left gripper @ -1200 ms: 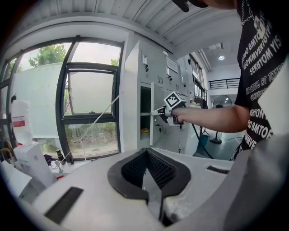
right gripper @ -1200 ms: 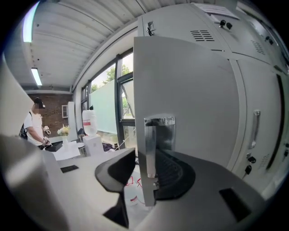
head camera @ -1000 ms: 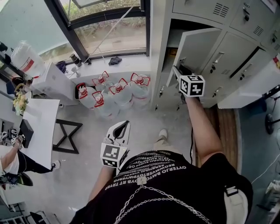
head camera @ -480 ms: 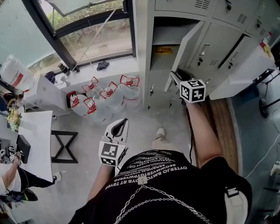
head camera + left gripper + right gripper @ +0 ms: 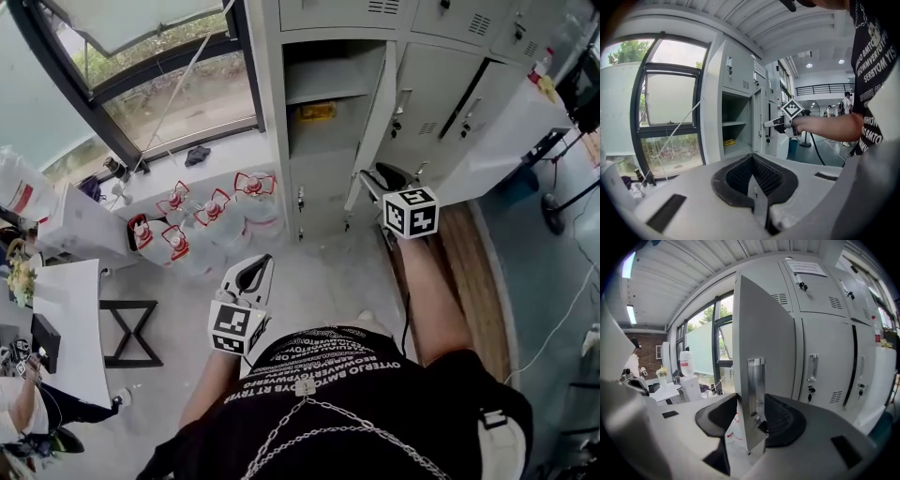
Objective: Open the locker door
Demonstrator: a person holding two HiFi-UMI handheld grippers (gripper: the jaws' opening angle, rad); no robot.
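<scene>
Among grey lockers [image 5: 441, 103], the tall door [image 5: 375, 122] stands upright, swung outward

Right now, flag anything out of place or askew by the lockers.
Nothing spilled or damaged. One locker door stands open while its neighbours are shut, a dark cloth lies on the window ledge, and water jugs crowd the floor below.

Dark-framed window [image 5: 178, 103] let in daylight, water jugs [image 5: 211, 211] sat clustered below it on grey floor [image 5: 319, 272], white table [image 5: 66, 319] stood at left, wood strip [image 5: 483, 272] ran at right, ribbed ceiling [image 5: 740, 18] overhead
</scene>
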